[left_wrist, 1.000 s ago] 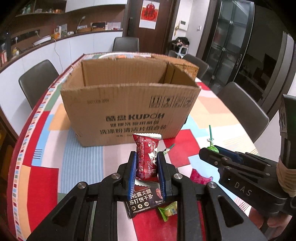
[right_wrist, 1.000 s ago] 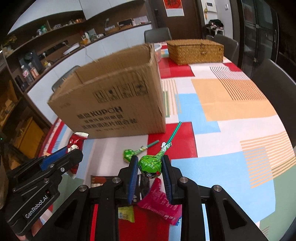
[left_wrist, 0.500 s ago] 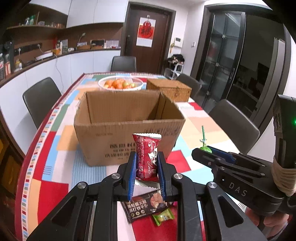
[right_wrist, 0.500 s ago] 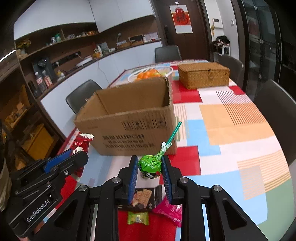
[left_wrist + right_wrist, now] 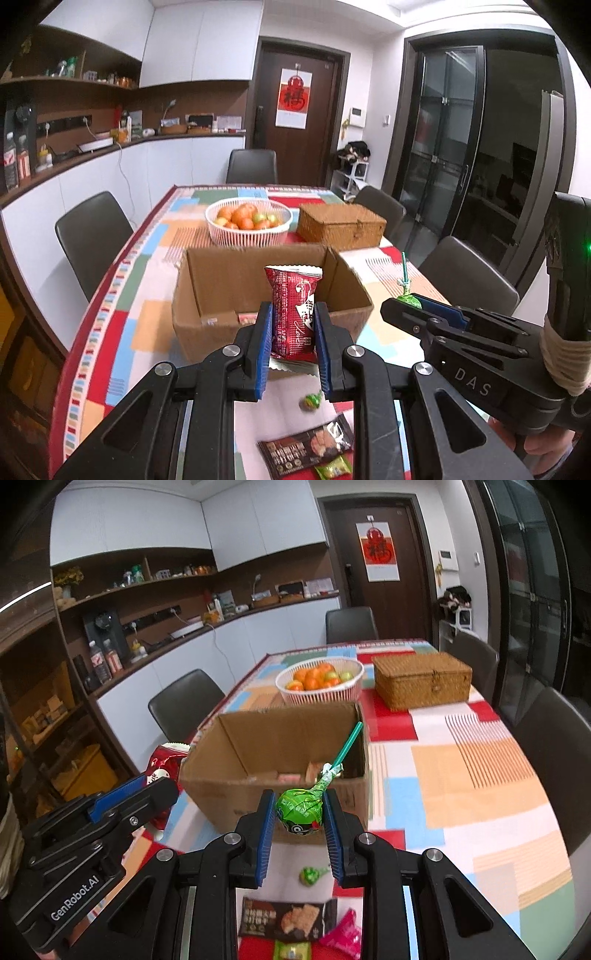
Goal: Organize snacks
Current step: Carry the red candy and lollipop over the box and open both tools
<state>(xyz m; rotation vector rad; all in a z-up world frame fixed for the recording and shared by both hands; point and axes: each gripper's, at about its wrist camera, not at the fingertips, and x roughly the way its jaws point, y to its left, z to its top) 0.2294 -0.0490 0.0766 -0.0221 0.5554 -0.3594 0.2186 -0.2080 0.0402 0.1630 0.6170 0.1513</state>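
Left gripper [image 5: 292,334]: squeezes the red snack packet [image 5: 293,308] at its middle, so it stands up tall and won't flop.
Right gripper [image 5: 299,818]: pinches the green lollipop [image 5: 300,809] by its round head; the stick points to 1 o'clock.
Why up high: I think both snacks are held above the cardboard box [image 5: 258,291] so they can drop in over its wall.
Box: open at 12 o'clock, a few small snacks already at the bottom.
Left to pick: a dark cracker packet [image 5: 288,919], a second green lollipop [image 5: 309,875] and a pink wrapper [image 5: 341,934] at 6 o'clock.
Table: a bright patchwork tablecloth [image 5: 461,775].
Behind the box: a white fruit basket [image 5: 248,221] and a wicker box [image 5: 341,225].
Room: dark chairs, shelves, a brown door.
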